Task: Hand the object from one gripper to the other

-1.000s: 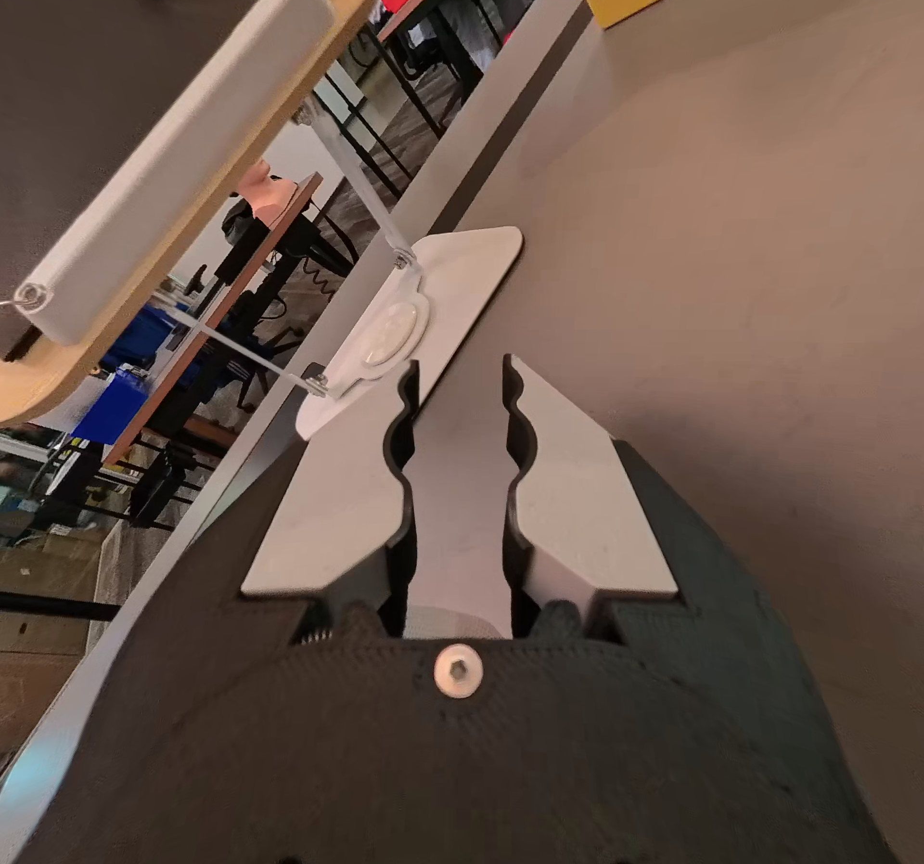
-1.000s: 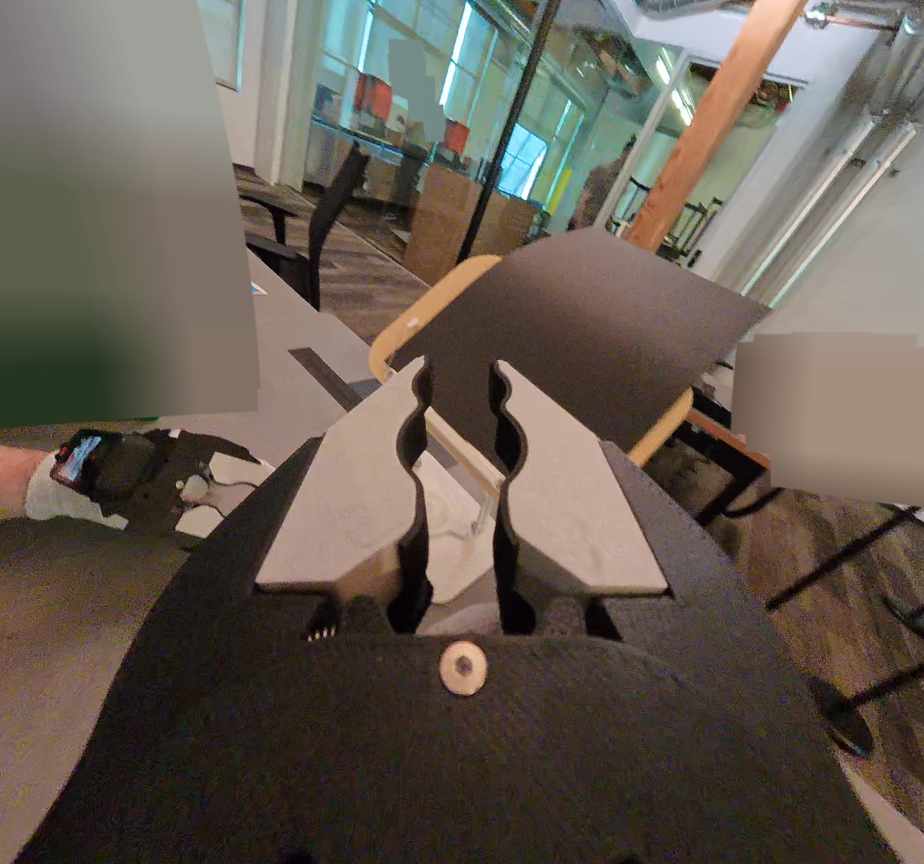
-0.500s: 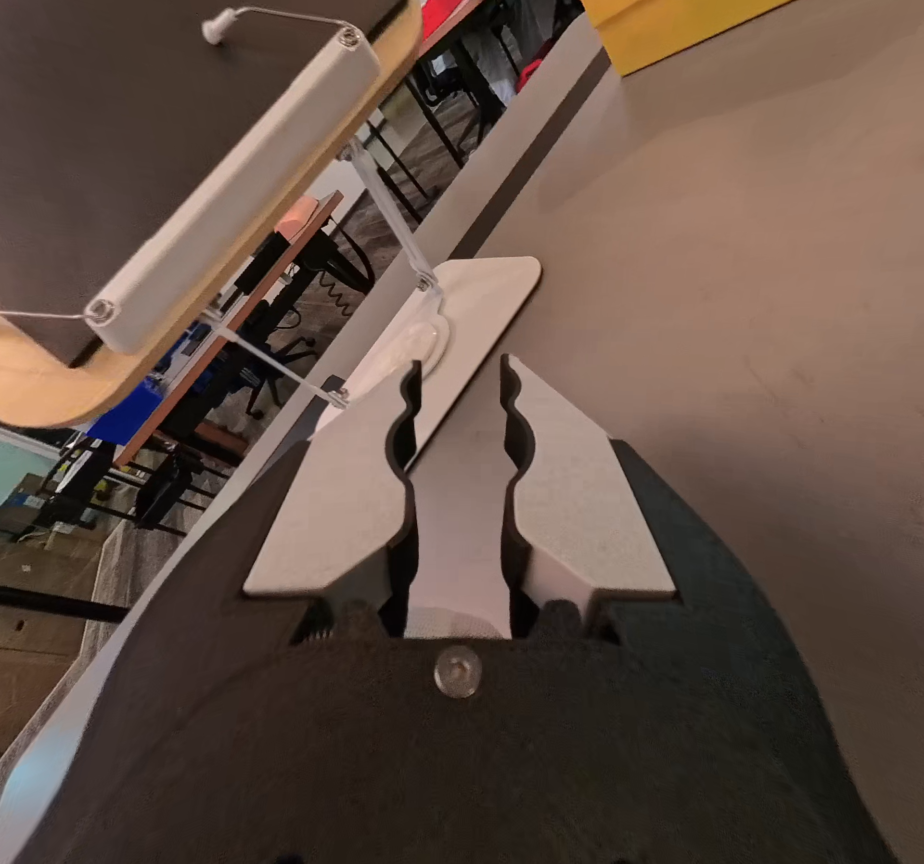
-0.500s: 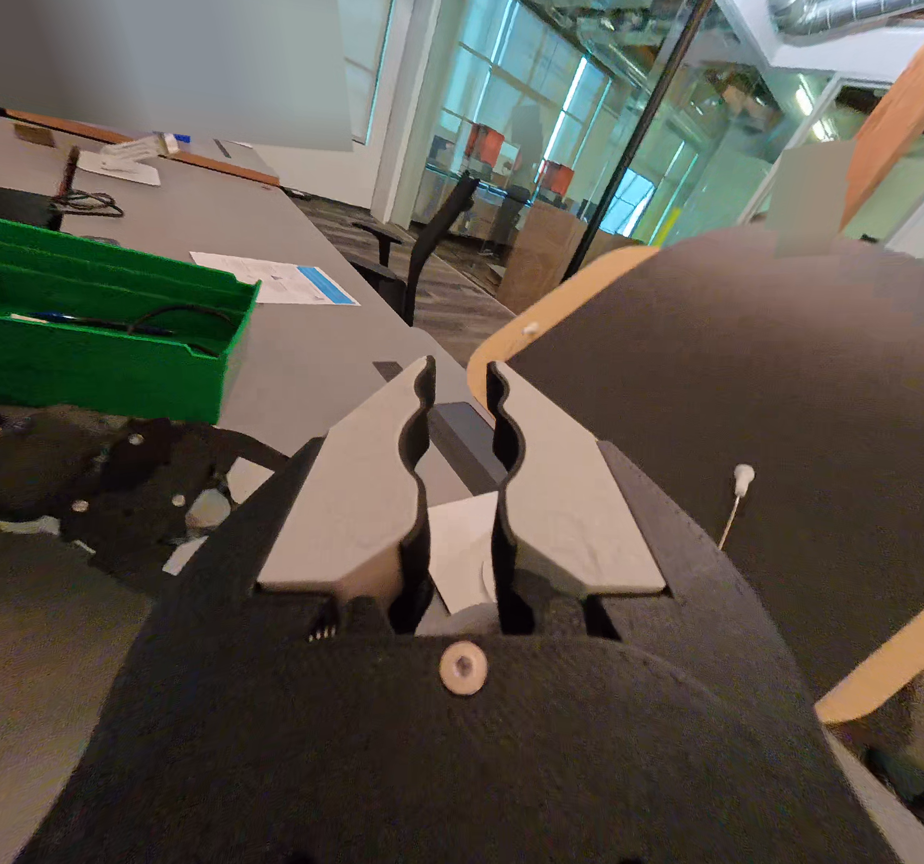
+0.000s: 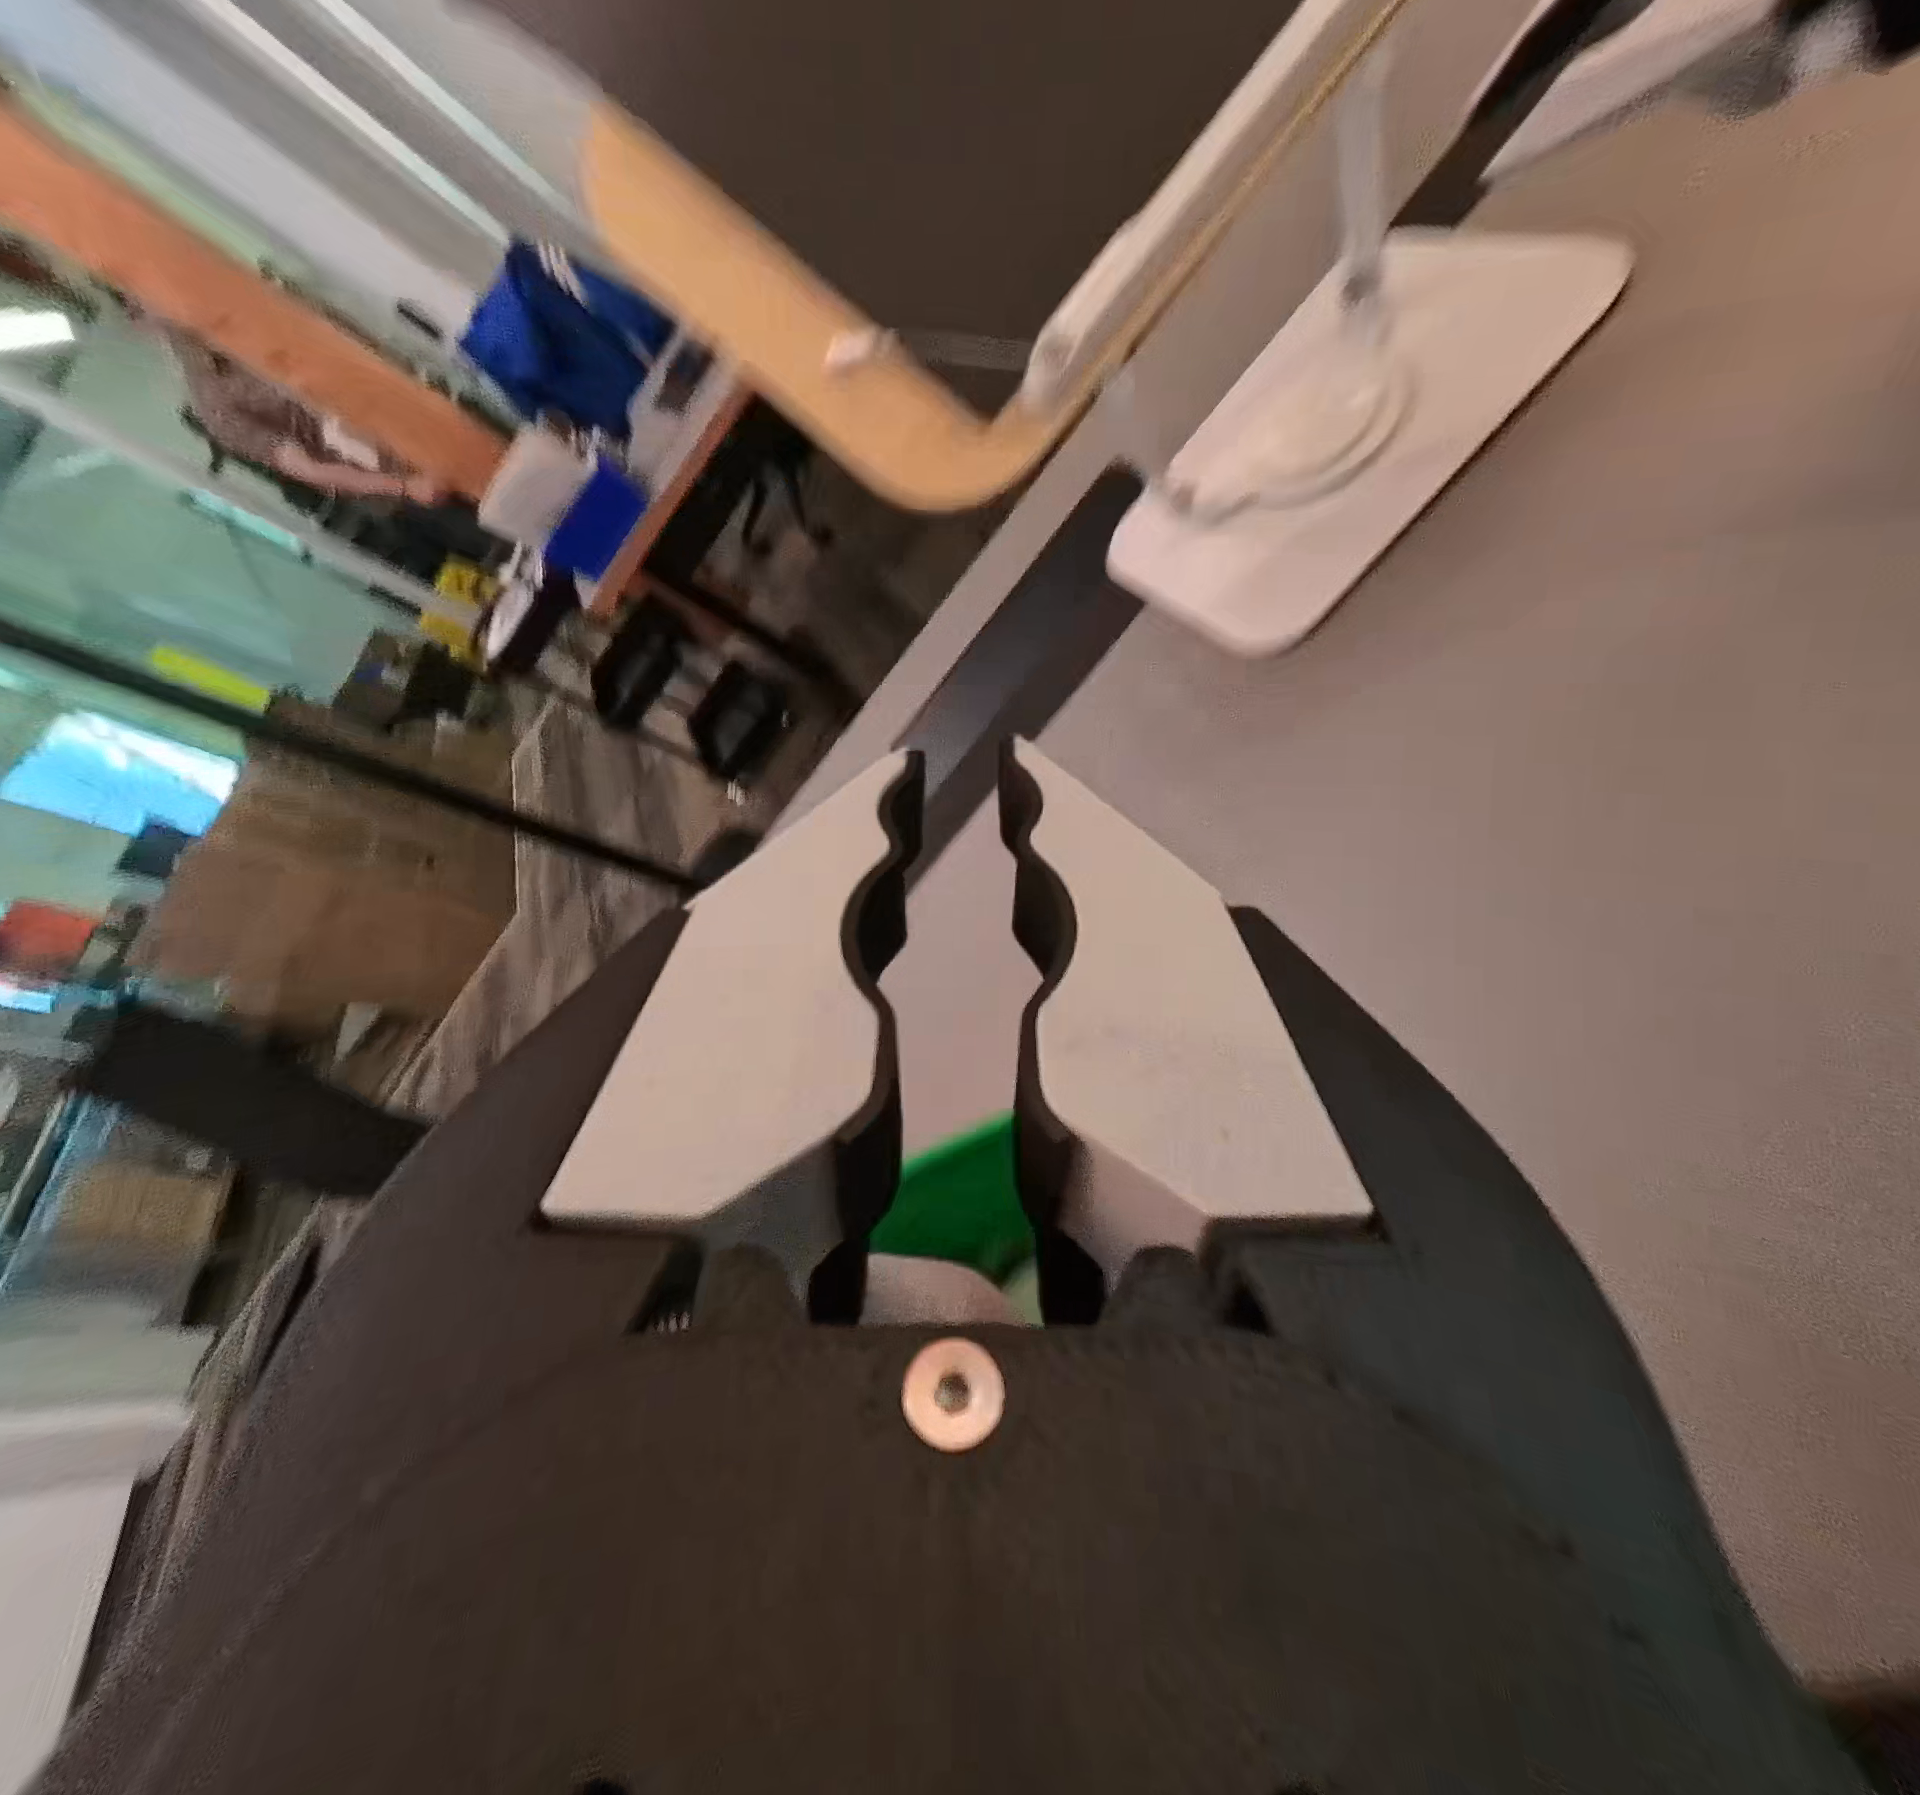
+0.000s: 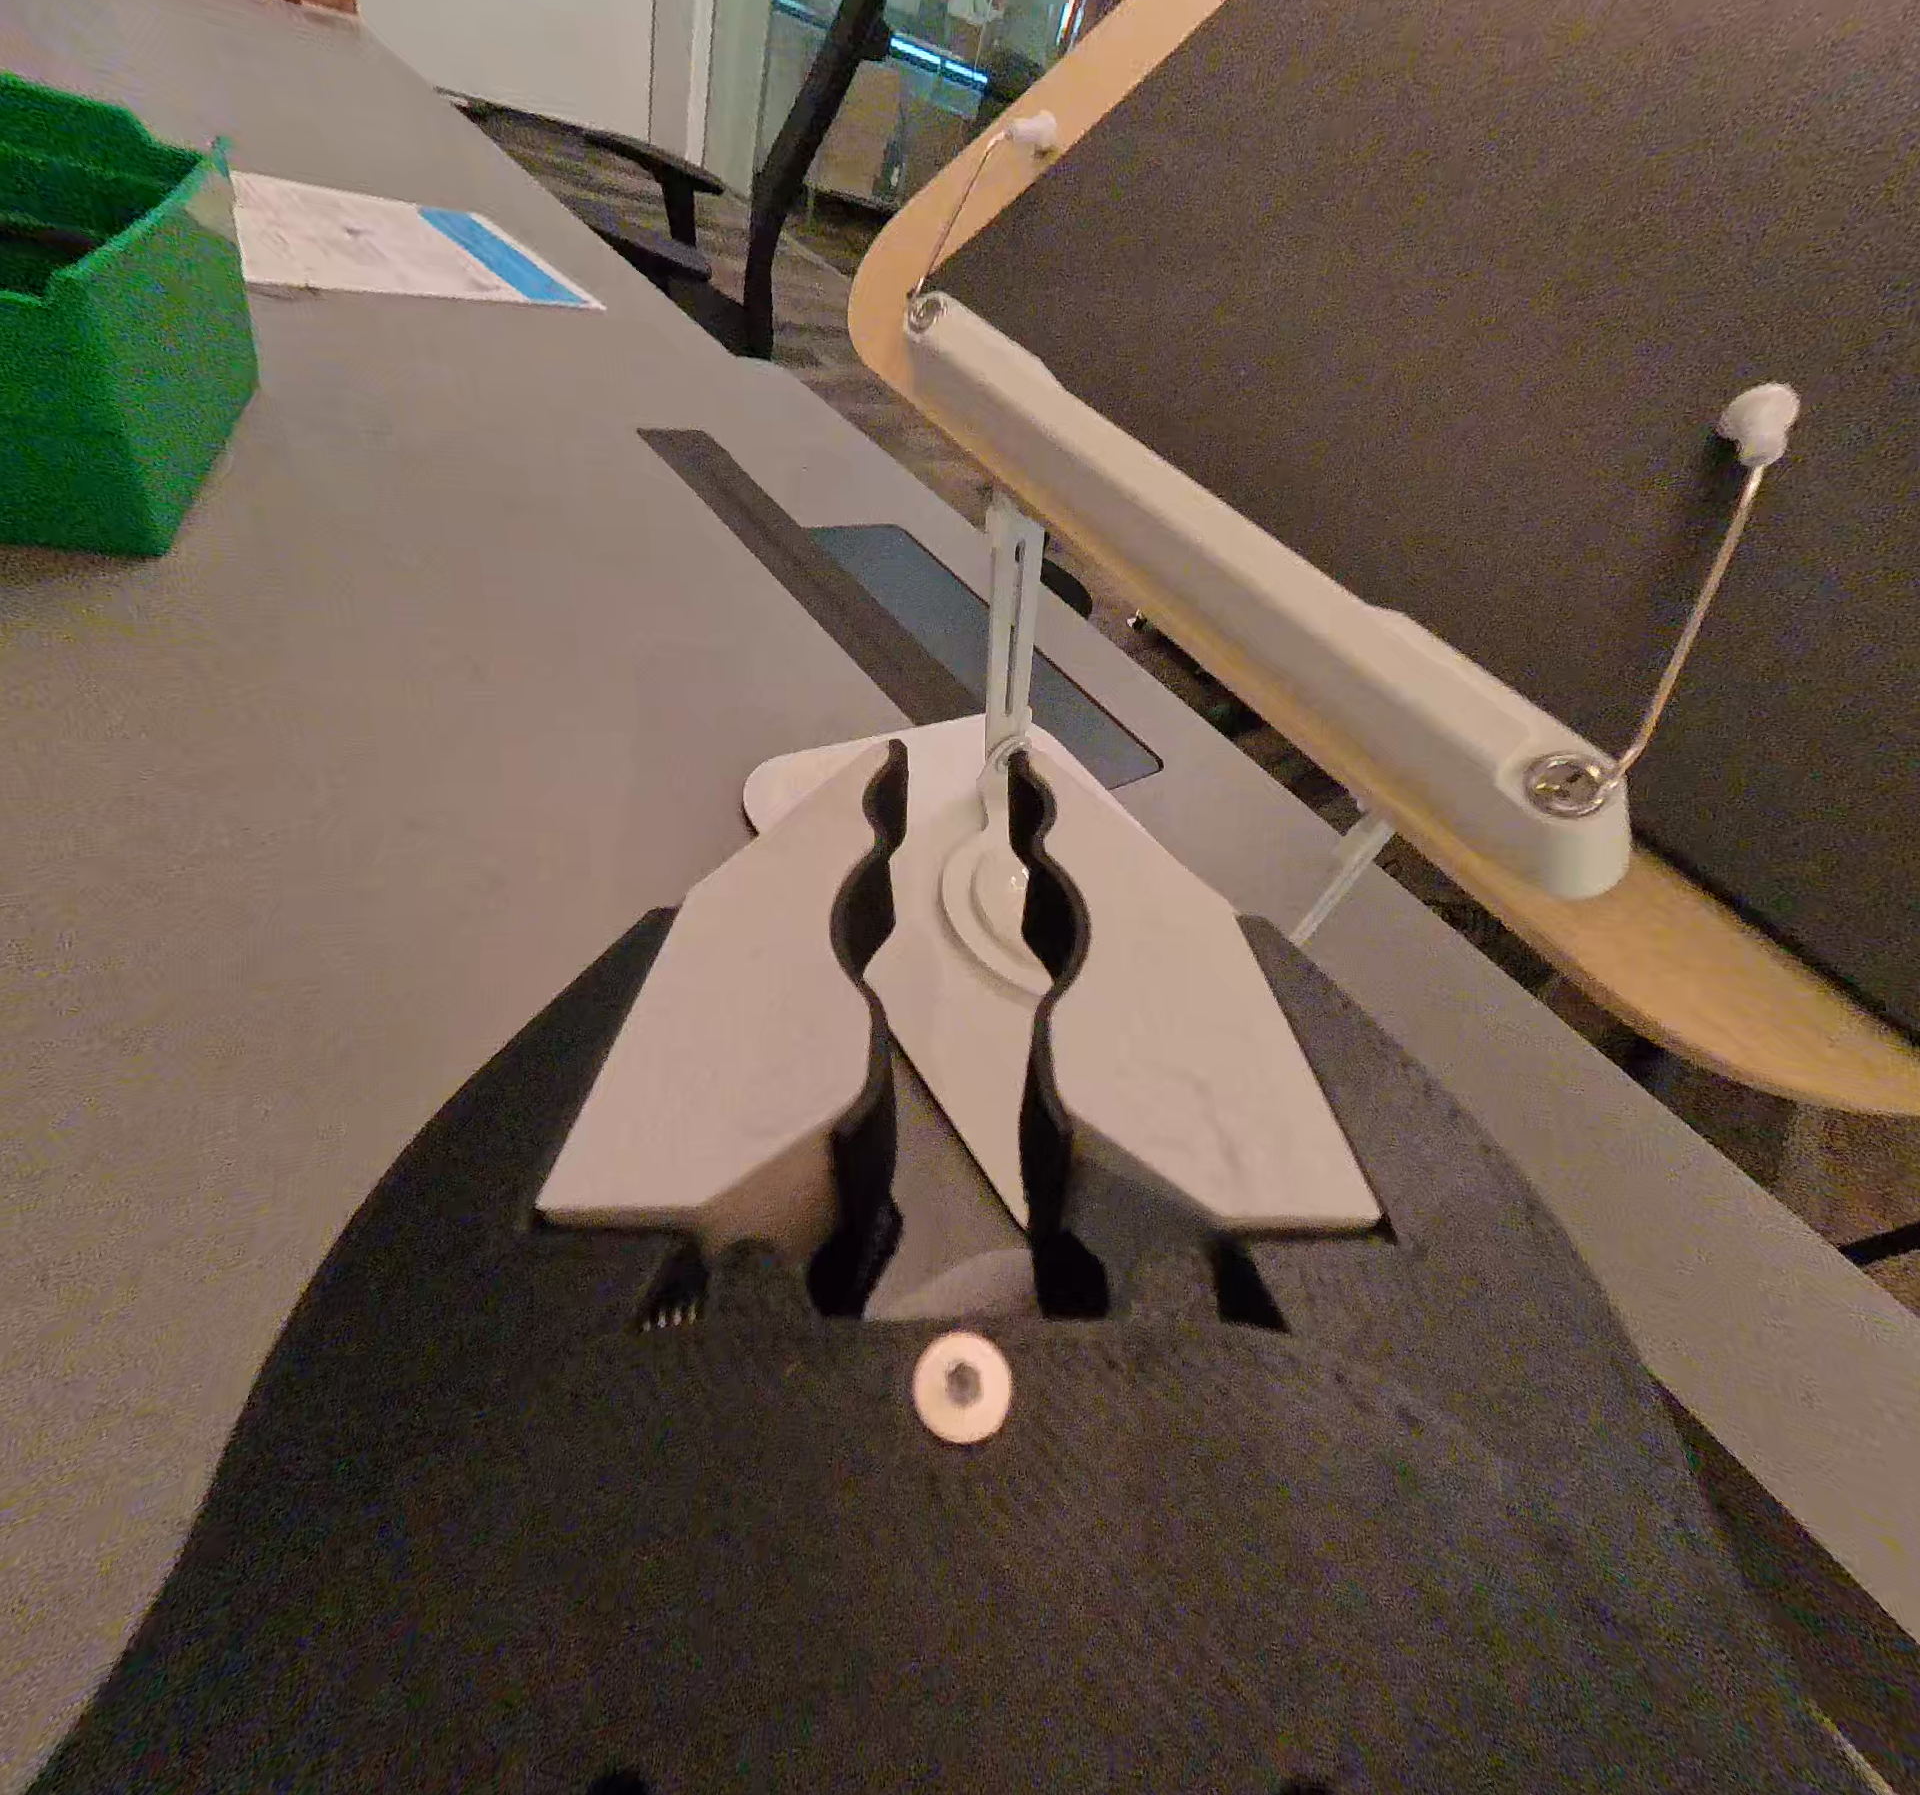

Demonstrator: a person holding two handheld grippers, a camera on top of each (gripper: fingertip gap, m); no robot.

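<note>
My left gripper [image 5: 961, 758] is open by a narrow gap and holds nothing; it hangs over the grey table's edge [image 5: 1558, 914], tilted, and the view is blurred. My right gripper [image 6: 958, 758] is also open by a narrow gap and empty, low over the table [image 6: 416, 706]. Its tips point at the white base plate [image 6: 790, 774] of a reading stand. The stand's dark board [image 6: 1507, 187] with wooden rim and white ledge [image 6: 1247, 602] leans over to the right. The base plate also shows in the left wrist view [image 5: 1403, 415]. Neither gripper shows in the other's view.
A green bin [image 6: 104, 343] stands at the left of the table, with a sheet of paper [image 6: 395, 249] behind it. A black chair [image 6: 821, 104] stands beyond the table edge. A green patch [image 5: 956, 1195] shows between my left fingers. Some 25 centimetres of space lies between my two pairs of fingers.
The left view has swung fast, so the stand moved to the upper right and the room fills the left. The right gripper dropped and turned toward the stand's base. Both jaws kept their gap.
</note>
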